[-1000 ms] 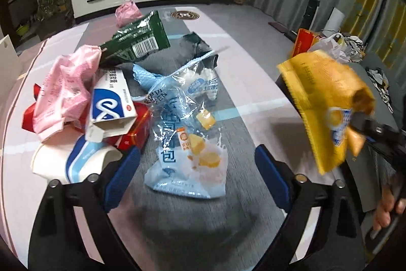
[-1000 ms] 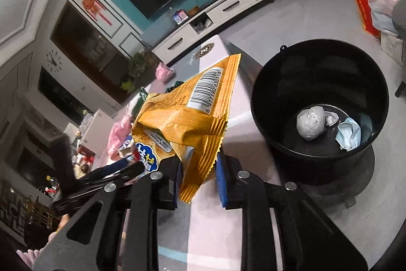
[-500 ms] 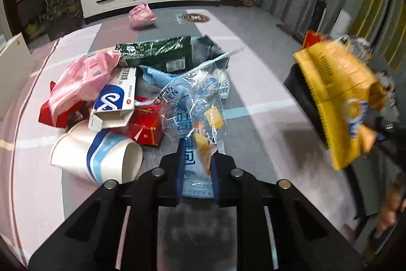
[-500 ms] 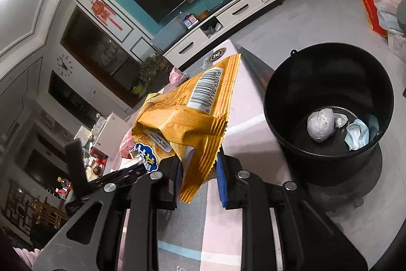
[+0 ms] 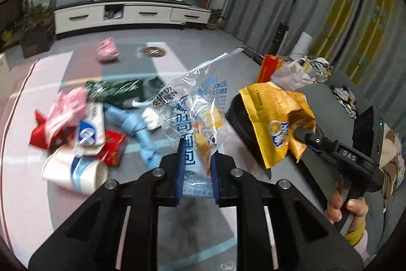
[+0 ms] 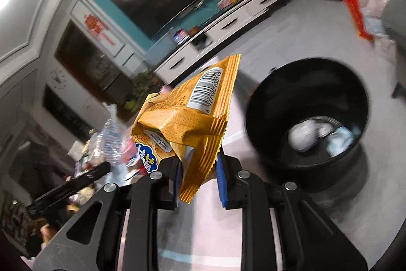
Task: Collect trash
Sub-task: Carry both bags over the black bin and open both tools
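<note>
A clear plastic bread bag (image 5: pixel 195 103) with blue print hangs above the table, and my left gripper (image 5: pixel 196 144) is shut on its lower part. To its right, a yellow snack bag (image 5: pixel 274 118) is held in my right gripper (image 5: pixel 304 136), which a hand (image 5: pixel 347 207) carries. In the right wrist view my right gripper (image 6: pixel 199 161) is shut on the yellow snack bag (image 6: pixel 192 113), barcode up. The black bin (image 6: pixel 266 103) stands on the floor to the right of the bag. It holds a crumpled white wad (image 6: pixel 304 133) and a blue mask (image 6: pixel 340 136).
More trash lies on the table at left: a paper cup (image 5: pixel 73 172), a pink wrapper (image 5: pixel 66 111), a green bag (image 5: pixel 114 88), a red packet (image 5: pixel 114 146) and a blue-and-white box (image 5: pixel 91 128). A pink wad (image 5: pixel 107 52) lies farther back. Shopping bags (image 5: pixel 291 70) stand at right.
My left gripper has shut on the clear bread bag and lifted it off the table. My right gripper, with the yellow bag, has drifted slightly toward the bin.
</note>
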